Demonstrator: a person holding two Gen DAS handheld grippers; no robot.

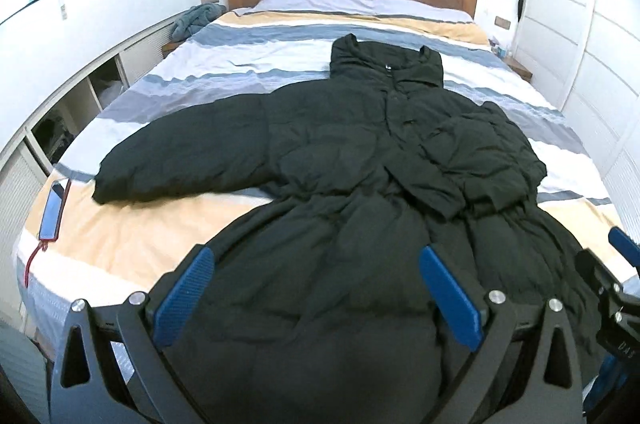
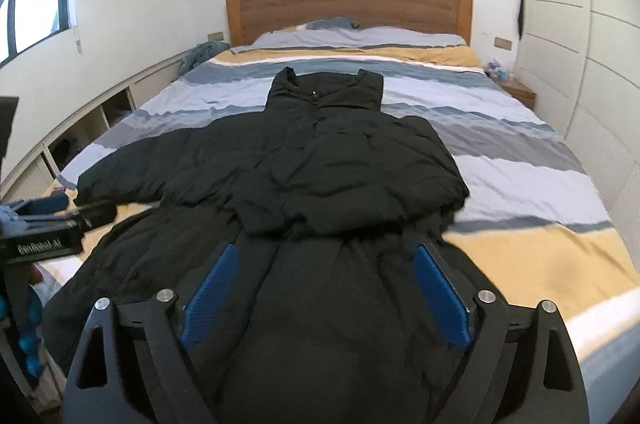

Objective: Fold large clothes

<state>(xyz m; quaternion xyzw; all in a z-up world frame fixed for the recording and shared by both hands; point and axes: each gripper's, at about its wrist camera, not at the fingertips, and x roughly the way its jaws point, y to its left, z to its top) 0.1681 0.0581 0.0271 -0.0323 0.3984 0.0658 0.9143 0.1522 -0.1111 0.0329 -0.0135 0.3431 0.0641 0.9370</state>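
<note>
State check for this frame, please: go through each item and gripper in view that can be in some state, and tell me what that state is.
Black coat: spread on the bed, closed at the front, one sleeve folded across the chest, the other still stretched out.
Left gripper: open, empty, over the coat's hem.
Right gripper: open, empty, over the hem.
Phone: lying flat near the bed's edge, screen dark.
Bed: made, striped cover smooth.

The black coat runs off the bottom edge of both wrist views, so its hem is cut off at 6 o'clock. In the left wrist view, the right gripper is clipped at 4 o'clock. Items on the nightstand at 2 o'clock are too small to tell. Cubby contents at 9 o'clock stay dark, unreadable.
</note>
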